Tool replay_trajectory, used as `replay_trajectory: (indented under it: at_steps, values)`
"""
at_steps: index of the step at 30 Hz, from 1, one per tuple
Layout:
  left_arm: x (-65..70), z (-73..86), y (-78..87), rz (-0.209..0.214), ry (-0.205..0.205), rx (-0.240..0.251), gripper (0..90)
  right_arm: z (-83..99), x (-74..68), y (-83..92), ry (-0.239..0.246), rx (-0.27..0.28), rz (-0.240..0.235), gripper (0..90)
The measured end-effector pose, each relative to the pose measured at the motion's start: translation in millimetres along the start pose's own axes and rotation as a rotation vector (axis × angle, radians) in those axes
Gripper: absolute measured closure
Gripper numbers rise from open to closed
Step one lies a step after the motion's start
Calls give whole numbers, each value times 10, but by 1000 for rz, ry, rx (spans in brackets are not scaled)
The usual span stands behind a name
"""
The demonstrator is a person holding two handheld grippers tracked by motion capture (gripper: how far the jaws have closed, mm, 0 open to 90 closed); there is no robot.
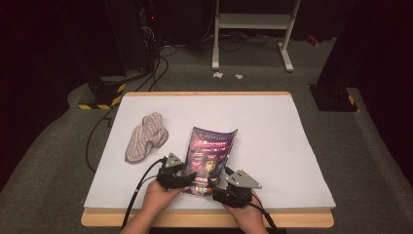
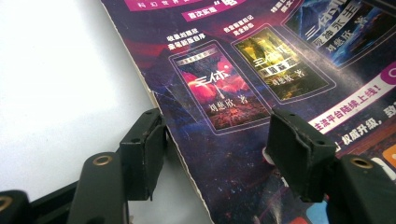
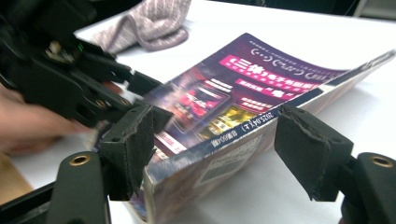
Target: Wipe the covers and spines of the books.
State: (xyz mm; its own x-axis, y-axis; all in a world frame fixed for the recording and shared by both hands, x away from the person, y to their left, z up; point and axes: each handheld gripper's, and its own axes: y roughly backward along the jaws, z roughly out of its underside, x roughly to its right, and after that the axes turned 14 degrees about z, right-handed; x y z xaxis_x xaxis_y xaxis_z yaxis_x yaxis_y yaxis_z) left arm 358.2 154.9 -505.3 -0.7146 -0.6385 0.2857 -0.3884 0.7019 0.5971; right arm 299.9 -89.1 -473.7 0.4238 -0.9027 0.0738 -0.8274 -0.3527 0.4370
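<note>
A pinkish knitted cloth (image 1: 146, 136) lies bunched on the left of the white table (image 1: 272, 122), apart from everything else; just right of it, towards the near edge, lies my purple magazine (image 1: 210, 155), its far end curling up off the surface. My left gripper (image 1: 191, 178) sits at the magazine's near left corner; in the left gripper view its jaws stand apart astride the magazine's left edge (image 2: 261, 70), one pad over the bare table, the other over the cover, neither pressing that I can see. My right gripper (image 1: 220, 185) is at the near right corner; in the right gripper view the magazine's spine edge (image 3: 233, 140) is raised between its jaws, the left-hand pad (image 3: 133, 140) right against the corner, the other pad clear of it, so the jaws are wide and not clamped; my left gripper (image 3: 140, 91) shows there too, blurred, on the far side.
</note>
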Motion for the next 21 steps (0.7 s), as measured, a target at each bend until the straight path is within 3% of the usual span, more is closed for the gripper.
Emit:
replay_trajectory:
  at_steps: [7,10,11,12,13,14,15,16,17,21]
  values:
    - [-1,-1,1,2,0,0,379,105,2,-12,78,23,40,299]
    - [0,-5,2,7,-6,-5,381,120,39,-29,74,25,60,308]
    - [-2,-9,1,11,-5,-7,380,126,72,-46,65,20,68,326]
    - [-1,-11,1,14,-4,-7,383,131,105,-64,60,18,90,401]
    - [3,-12,0,15,-9,-10,387,134,206,-112,34,5,121,435]
    - [7,-13,-3,16,-12,-11,387,134,206,-112,34,5,121,435]
    - [8,-15,-5,20,-15,-13,387,138,328,-178,-14,-29,117,448]
    - [7,-16,-6,24,-16,-14,387,138,328,-178,-14,-29,117,448]
    - [7,-17,-7,28,-18,-15,392,156,435,-221,-63,-69,126,455]
    - [21,-11,-12,43,-29,-17,405,194,521,-215,-98,-98,118,443]
